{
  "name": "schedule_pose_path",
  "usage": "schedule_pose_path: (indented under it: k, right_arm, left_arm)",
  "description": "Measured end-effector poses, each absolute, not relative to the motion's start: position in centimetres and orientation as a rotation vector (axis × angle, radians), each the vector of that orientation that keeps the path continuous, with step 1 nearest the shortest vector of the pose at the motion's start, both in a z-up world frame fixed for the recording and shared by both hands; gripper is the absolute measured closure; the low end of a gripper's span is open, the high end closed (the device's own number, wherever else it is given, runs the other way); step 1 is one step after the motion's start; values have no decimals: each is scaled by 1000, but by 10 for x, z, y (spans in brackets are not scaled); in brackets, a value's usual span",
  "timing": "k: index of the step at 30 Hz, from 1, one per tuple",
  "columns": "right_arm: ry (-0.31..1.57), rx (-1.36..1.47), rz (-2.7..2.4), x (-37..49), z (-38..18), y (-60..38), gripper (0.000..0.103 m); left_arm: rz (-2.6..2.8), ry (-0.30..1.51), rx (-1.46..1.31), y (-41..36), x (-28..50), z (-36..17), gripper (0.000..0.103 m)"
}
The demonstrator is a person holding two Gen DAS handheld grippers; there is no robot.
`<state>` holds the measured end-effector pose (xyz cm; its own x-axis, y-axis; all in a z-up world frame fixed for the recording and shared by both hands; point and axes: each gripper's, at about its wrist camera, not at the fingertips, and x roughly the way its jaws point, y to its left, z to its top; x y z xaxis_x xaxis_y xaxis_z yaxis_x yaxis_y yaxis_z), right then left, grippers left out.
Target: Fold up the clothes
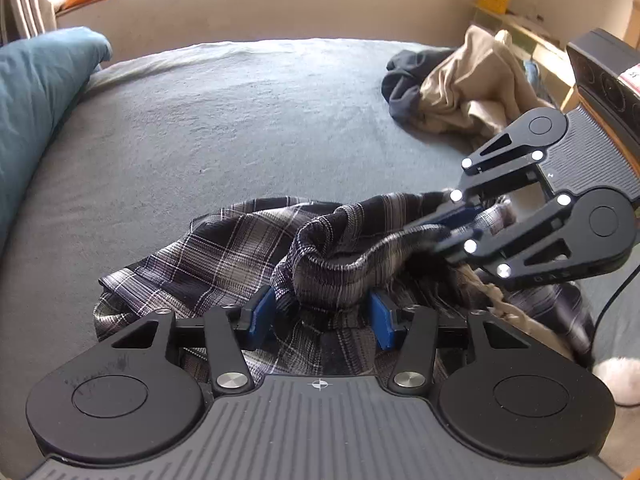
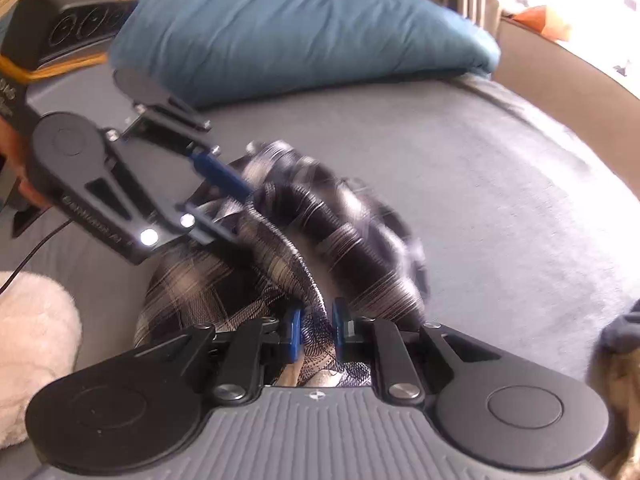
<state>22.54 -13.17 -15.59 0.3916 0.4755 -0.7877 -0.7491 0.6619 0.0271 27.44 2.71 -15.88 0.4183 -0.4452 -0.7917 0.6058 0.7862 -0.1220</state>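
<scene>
we judge we are gathering the plaid garment on the bed: right claw clamped on its edge, left claw apart around a bunched fold, which it must pinch next.

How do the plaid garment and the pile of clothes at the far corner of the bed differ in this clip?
The plaid garment is dark checked cloth lying close in front of both grippers; the pile of clothes is plain beige and navy, farther off. The plaid garment is being handled: the right gripper has its jaws closed on its bunched edge, and the left gripper has open jaws around a fold. The pile lies untouched. Both are crumpled and unfolded on the grey bed.
</scene>
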Motion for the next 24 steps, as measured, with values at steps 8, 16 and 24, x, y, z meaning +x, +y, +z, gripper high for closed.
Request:
schedule_pose_path:
  k: [8, 16, 24]
  right_arm:
    - [857, -316, 769, 256, -159, -129, 86]
    - [926, -194, 751, 277, -187, -134, 86]
    - [916, -74, 697, 280, -182, -153, 59]
  left_arm:
    - [-666, 929, 202, 21, 293, -164, 51]
    - [-687, 937, 212, 13, 304, -174, 51]
    - [-659, 950, 216, 7, 313, -175, 69]
